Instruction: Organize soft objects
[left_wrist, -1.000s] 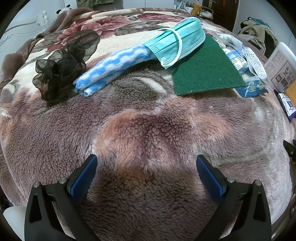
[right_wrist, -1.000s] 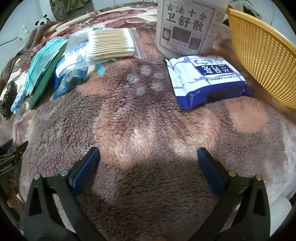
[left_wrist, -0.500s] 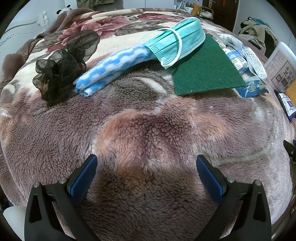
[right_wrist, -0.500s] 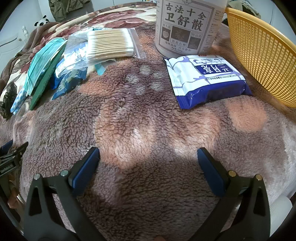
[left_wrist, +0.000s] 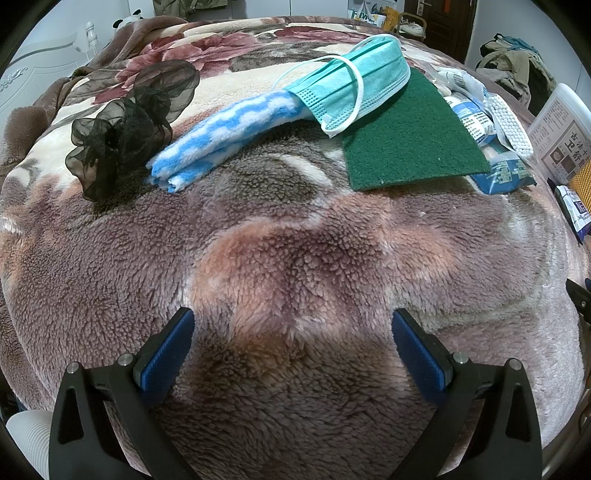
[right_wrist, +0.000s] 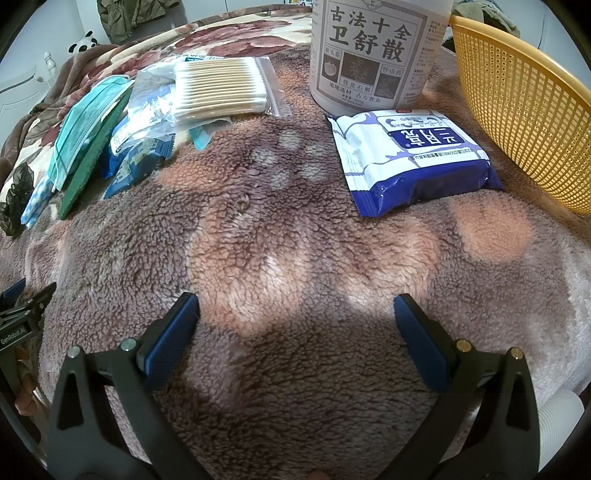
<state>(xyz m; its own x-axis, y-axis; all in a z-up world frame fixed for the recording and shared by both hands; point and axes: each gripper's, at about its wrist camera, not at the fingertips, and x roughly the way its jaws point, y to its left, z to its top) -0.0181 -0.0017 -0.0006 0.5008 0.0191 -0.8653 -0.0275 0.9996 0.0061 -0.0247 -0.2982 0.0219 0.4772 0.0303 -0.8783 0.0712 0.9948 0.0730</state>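
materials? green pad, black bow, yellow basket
Green pad: looks like coarse abrasive fibre, matte, flat and stiff-edged; probably a scouring pad.
Black bow: sheer organza-like fabric, see-through, crinkled folds.
Yellow basket: seemingly rigid moulded plastic, slight sheen, regular grid holes.

Black scrunchie (left_wrist: 125, 129) beside folded blue-white cloth (left_wrist: 225, 136); teal mask (left_wrist: 354, 81) overlapping green pad (left_wrist: 410, 144)

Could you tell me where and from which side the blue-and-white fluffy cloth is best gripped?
Probably at its free folded end, approached from the near side. The far end of the cloth is tucked under the face mask, while the near end lies bare on the blanket, beside the black organza bow.
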